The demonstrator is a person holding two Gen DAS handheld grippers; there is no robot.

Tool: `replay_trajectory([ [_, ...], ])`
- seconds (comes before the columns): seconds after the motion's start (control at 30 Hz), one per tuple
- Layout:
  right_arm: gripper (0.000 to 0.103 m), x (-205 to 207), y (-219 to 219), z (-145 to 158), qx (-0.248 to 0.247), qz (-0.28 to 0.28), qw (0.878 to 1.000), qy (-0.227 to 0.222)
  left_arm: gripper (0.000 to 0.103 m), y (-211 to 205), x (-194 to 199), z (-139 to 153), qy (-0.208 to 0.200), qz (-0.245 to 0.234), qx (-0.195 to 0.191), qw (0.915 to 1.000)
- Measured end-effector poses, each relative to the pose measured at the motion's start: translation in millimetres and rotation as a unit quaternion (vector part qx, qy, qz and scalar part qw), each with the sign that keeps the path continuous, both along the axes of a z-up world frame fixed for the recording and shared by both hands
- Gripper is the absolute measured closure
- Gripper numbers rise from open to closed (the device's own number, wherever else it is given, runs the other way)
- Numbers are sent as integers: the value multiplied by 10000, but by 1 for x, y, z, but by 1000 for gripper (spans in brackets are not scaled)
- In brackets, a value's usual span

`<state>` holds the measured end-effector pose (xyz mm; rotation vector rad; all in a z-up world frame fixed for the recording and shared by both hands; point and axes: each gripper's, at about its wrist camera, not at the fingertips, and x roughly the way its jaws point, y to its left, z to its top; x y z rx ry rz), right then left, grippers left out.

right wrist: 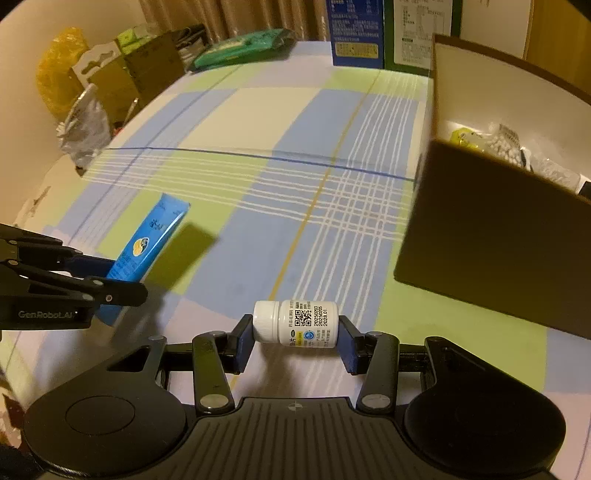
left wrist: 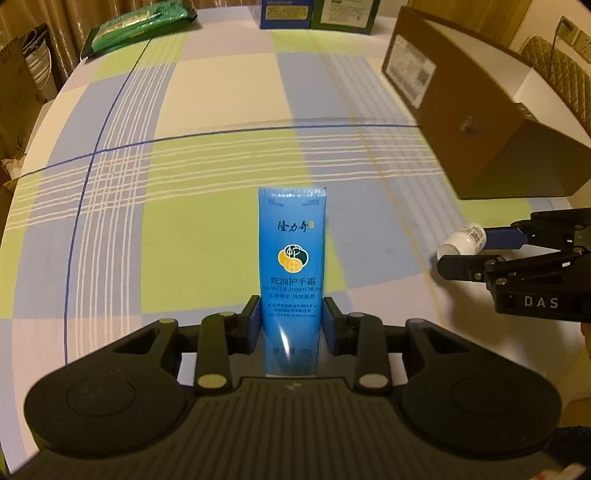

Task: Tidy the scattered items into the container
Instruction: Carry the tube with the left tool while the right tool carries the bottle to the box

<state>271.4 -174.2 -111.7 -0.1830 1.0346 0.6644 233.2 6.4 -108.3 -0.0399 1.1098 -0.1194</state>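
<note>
My left gripper (left wrist: 292, 319) is shut on a blue hand cream tube (left wrist: 291, 258), held lengthwise with its crimped end pointing away, above the checked tablecloth. The same tube (right wrist: 147, 243) shows at the left of the right wrist view, in the left gripper (right wrist: 122, 284). My right gripper (right wrist: 295, 334) is shut on a small white pill bottle (right wrist: 295, 323), held sideways with its cap to the left. That bottle (left wrist: 461, 242) also appears at the right edge of the left wrist view, in the right gripper (left wrist: 480, 251). A brown cardboard box (right wrist: 498, 240) stands open at the right, with small items inside.
A green packet (left wrist: 136, 26) lies at the table's far left edge. A blue carton (right wrist: 356, 33) and a green carton (right wrist: 421, 33) stand at the far edge. Bags and boxes (right wrist: 92, 85) crowd the floor beyond the left side. The cardboard box (left wrist: 480, 122) rises to the right.
</note>
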Motion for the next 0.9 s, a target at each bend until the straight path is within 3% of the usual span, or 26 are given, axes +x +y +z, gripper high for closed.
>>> replay_trajectory([
  [0.33, 59, -9, -31, 35, 299, 161, 9991, -268, 74, -33, -19, 44, -505, 4, -45, 9987],
  [0.9, 59, -11, -95, 75, 594, -37, 9963, -624, 74, -102, -19, 100, -1255, -442, -212, 9909],
])
